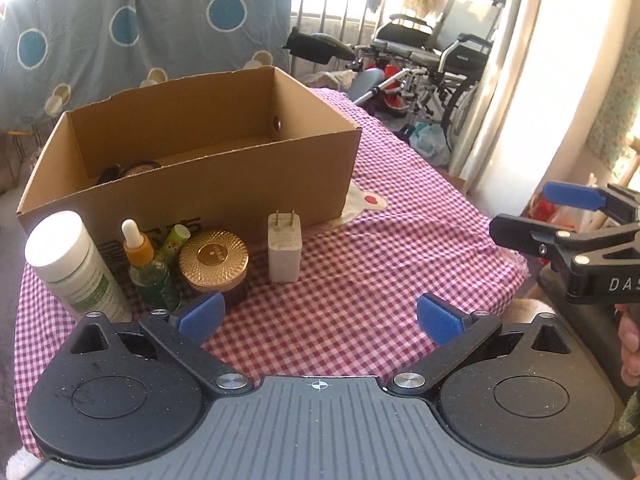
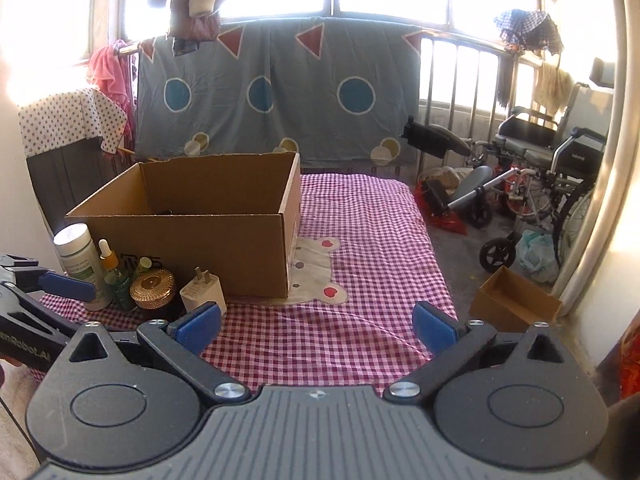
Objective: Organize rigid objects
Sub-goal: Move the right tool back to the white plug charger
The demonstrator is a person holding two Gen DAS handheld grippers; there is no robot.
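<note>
Both grippers hover over the checked bench cloth point(image 2: 360, 220), fingers spread, nothing held: left gripper point(image 1: 320, 316), right gripper point(image 2: 316, 326). Cardboard box point(image 1: 192, 184) at 11 o'clock in the left view. Along its near wall, a row: white bottle point(image 1: 72, 264), dropper bottle point(image 1: 146, 268), gold-lidded jar point(image 1: 213, 258), white charger plug point(image 1: 284, 248) standing prongs-up.

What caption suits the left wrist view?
Open left gripper faces bottles, gold-lidded jar and charger before cardboard box.
</note>
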